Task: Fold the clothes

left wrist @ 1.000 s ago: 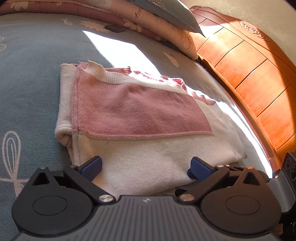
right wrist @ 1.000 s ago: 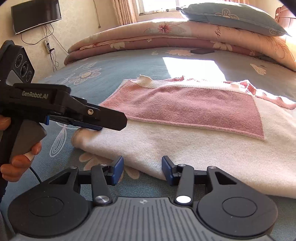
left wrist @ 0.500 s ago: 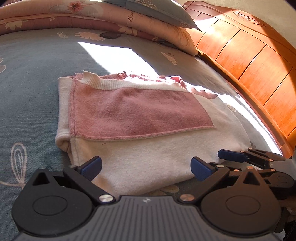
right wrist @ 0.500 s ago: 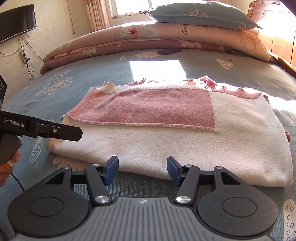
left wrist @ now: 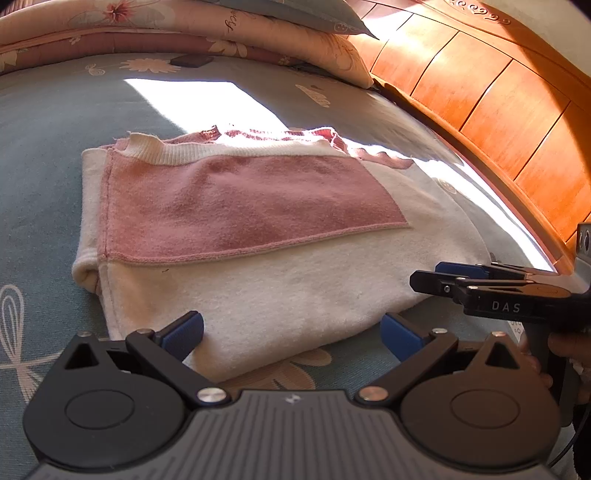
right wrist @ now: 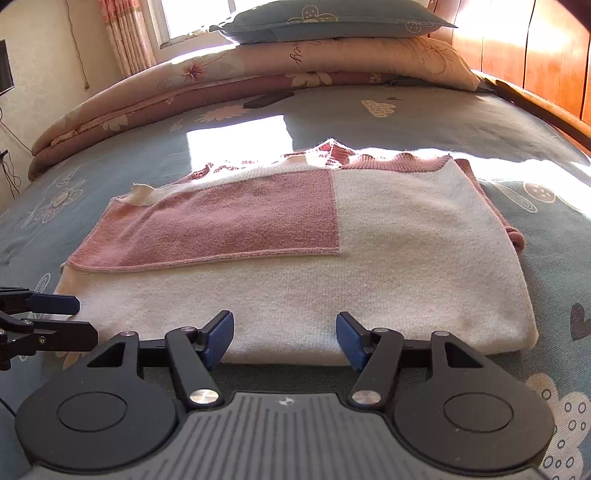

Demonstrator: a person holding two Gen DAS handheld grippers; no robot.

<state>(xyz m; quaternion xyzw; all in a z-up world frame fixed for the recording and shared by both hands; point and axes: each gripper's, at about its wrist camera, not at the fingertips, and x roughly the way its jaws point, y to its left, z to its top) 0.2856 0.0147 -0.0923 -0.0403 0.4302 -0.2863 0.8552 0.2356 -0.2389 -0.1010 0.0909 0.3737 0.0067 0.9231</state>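
The pink-and-cream sweater lies folded flat mid-bed, seemingly one fold left, with left claw and right claw both apart, empty.

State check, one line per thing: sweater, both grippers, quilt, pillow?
sweater: folded, flat on the bed, not held
left gripper: open, at the sweater's near edge
right gripper: open, jaws have just been opening, nothing gripped
quilt: folded, at the bed's far end
pillow: on top of the quilt
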